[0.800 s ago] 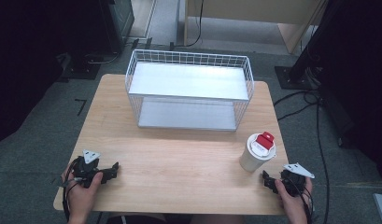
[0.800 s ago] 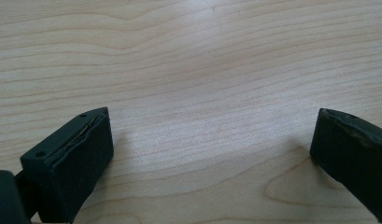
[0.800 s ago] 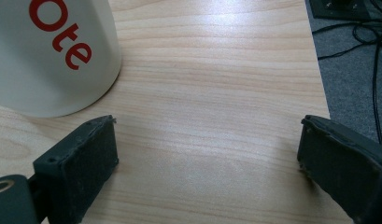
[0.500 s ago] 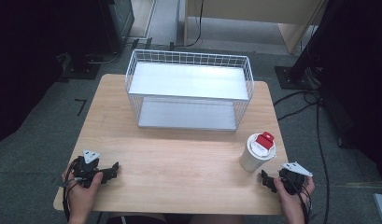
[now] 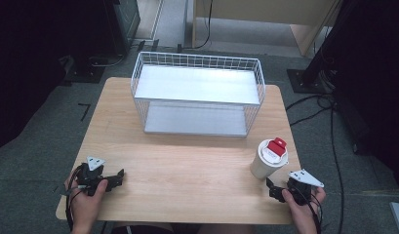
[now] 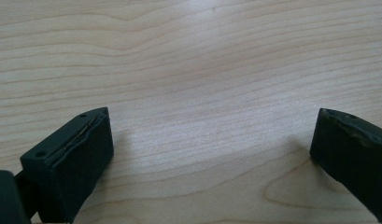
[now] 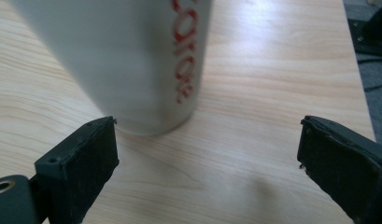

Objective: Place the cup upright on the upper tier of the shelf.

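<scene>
A white paper cup (image 5: pixel 265 160) with a white lid and a red tab stands upright near the table's right front. Red lettering runs down the cup's side (image 7: pixel 132 60) in the right gripper view. My right gripper (image 5: pixel 273 187) is open, low on the table just in front of the cup, its jaws wide apart and short of the cup's base. My left gripper (image 5: pixel 116 177) rests open at the front left, with bare wood between the jaws in the left gripper view (image 6: pixel 212 140).
A white wire basket with two shelves (image 5: pixel 197 95) stands at the back middle of the wooden table (image 5: pixel 187 170). Cables (image 5: pixel 329 112) lie on the grey floor to the right, and dark equipment (image 5: pixel 114 24) stands behind.
My right gripper has shifted slightly left, closer to the cup. The left gripper and the cup have stayed put.
</scene>
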Motion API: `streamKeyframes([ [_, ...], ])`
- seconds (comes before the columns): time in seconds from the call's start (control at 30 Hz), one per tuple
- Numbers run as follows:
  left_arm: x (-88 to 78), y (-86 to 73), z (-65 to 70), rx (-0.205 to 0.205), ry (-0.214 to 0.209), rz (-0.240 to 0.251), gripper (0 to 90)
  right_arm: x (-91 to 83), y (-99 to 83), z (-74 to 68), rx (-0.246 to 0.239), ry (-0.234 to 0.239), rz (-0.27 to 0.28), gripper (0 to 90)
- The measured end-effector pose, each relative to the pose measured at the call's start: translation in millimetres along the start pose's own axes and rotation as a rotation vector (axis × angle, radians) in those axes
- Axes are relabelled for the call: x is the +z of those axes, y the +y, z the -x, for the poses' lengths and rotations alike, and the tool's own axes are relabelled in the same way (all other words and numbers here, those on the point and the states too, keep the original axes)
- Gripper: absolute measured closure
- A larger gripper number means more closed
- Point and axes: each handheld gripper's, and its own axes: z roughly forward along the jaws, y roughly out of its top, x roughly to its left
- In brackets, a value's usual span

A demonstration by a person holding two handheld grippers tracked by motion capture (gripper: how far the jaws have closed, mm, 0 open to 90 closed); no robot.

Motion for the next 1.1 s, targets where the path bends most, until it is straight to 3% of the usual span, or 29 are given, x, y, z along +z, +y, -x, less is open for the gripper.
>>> streamKeyframes([
  [0.37,0.0,0.0,0.0,0.000,0.000,0.000,0.0,-4.9,10.0,-13.8,0.021,0.111,0.125,8.3],
  [0.6,0.0,0.0,0.0,0.000,0.000,-0.001,0.0,-0.4,16.0,-21.0,0.057,0.110,0.191,11.7],
  [0.87,0.0,0.0,0.0,0.000,0.000,-0.001,0.0,5.8,21.0,-25.9,0.056,0.098,0.238,12.3],
  [1.1,0.0,0.1,0.0,0.000,0.000,-0.001,0.0,14.0,25.5,-24.9,0.055,0.117,0.254,10.2],
])
